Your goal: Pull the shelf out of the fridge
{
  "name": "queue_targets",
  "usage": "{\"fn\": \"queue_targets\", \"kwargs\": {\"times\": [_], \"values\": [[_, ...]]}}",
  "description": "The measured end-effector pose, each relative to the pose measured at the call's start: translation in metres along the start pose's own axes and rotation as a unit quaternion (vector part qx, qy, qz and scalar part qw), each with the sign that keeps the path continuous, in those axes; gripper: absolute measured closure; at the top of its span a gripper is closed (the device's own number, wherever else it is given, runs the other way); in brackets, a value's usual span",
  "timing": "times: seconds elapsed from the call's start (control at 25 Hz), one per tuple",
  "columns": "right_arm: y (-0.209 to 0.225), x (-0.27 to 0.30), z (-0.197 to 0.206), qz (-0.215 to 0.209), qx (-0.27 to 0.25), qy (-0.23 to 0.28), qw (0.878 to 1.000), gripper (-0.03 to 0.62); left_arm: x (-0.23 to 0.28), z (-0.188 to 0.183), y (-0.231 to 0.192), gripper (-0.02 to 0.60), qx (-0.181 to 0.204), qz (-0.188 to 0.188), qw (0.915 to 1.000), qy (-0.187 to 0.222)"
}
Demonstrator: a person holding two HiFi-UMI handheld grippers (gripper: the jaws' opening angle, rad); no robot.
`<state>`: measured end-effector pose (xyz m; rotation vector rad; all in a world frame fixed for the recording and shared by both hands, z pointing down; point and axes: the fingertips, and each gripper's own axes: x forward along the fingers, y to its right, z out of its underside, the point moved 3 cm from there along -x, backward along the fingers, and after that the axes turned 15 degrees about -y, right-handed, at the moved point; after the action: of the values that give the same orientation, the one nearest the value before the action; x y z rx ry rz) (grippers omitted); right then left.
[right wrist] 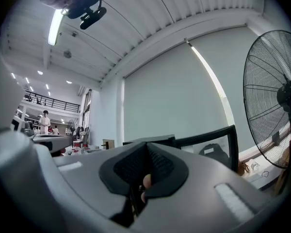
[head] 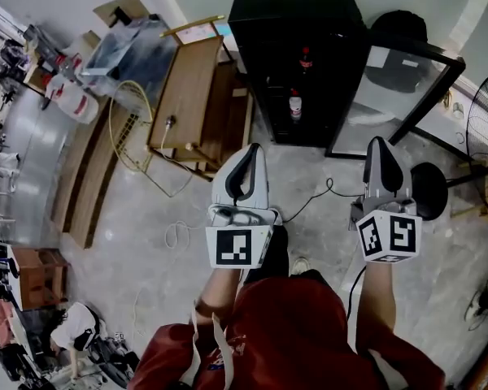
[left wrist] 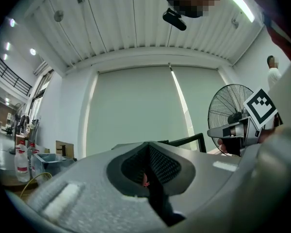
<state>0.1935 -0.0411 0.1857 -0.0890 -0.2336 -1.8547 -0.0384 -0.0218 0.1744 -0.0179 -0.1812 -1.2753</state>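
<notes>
Black fridge [head: 293, 6] on the floor ahead, glass door [head: 394, 104] swung wide; shelf somewhere in its dark interior among bottles [head: 295, 104], not made out; left gripper [head: 250, 153] and right gripper [head: 380, 145] short of it, both pinched together, empty

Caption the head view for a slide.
Both shut, the left hand-held gripper and right hand-held gripper face a black fridge whose glass door stands open.

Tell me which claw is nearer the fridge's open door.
Right. The right claw sits just short of the open door and its bottom edge; the left claw is off to the door's left, before the fridge.
</notes>
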Motion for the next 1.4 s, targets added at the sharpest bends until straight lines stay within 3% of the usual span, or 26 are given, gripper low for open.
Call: {"fn": "queue_targets", "kwargs": {"times": [0.48,0.88,1.16,1.4], "values": [[-0.027,0.125,-0.011,0.027,-0.015,-0.013,0.999,0.594,0.111,0.019,-0.084,0.577,-0.013,0.034,0.9993,0.001],[-0.039,0.197,0.019,0.037,-0.022,-0.013,0.999,0.594,0.169,0.054,-0.132,0.577,-0.037,0.043,0.9984,0.008],[-0.023,0.243,0.069,0.007,-0.021,-0.028,0.999,0.594,0.222,0.110,-0.123,0.576,-0.035,0.030,0.9989,-0.009],[0.010,0.279,0.123,-0.016,0.011,-0.039,0.999,0.594,0.249,0.164,-0.098,0.575,-0.040,0.003,0.9987,-0.032]]}}
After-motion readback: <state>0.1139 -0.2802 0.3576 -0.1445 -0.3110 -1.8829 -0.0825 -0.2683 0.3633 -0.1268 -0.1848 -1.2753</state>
